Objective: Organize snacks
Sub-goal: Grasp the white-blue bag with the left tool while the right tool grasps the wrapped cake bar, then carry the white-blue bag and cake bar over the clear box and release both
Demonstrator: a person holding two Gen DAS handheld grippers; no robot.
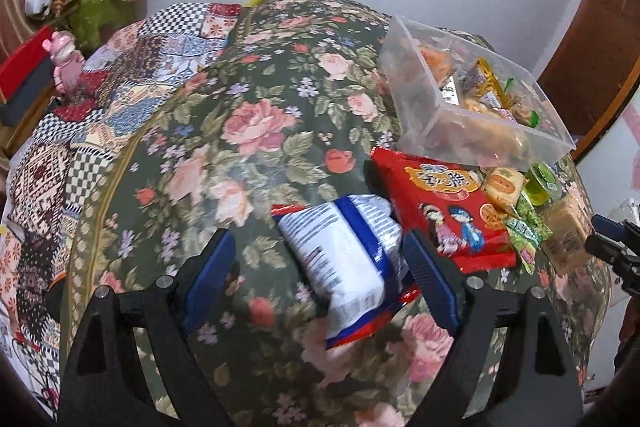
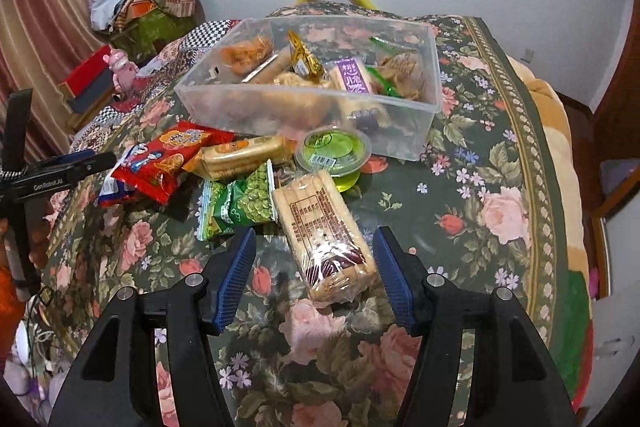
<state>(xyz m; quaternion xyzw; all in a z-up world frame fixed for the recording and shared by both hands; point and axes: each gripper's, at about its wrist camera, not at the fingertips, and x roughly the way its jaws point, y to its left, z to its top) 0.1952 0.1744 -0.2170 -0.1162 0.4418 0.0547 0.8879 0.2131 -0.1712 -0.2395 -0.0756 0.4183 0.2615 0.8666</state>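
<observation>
My left gripper (image 1: 318, 247) is open over the floral cloth, with a white and blue snack bag (image 1: 348, 259) lying between its fingers, against the right one. A red snack packet (image 1: 444, 211) lies just right of it. My right gripper (image 2: 314, 247) is open around the near end of a clear-wrapped biscuit pack (image 2: 324, 231). Beyond it lie a green pea packet (image 2: 240, 205), an orange cracker pack (image 2: 240, 155), a green jelly cup (image 2: 332, 151) and the red packet (image 2: 164, 163). A clear plastic box (image 2: 224, 95) behind them holds several snacks; it also shows in the left wrist view (image 1: 412, 107).
The table (image 2: 500, 167) has a dark green floral cloth, with a patchwork cloth (image 1: 132, 75) at its left. A pink figurine (image 1: 66, 67) and a red box (image 1: 24, 75) stand at the far left. The left gripper shows at the left edge of the right wrist view (image 2: 72, 167).
</observation>
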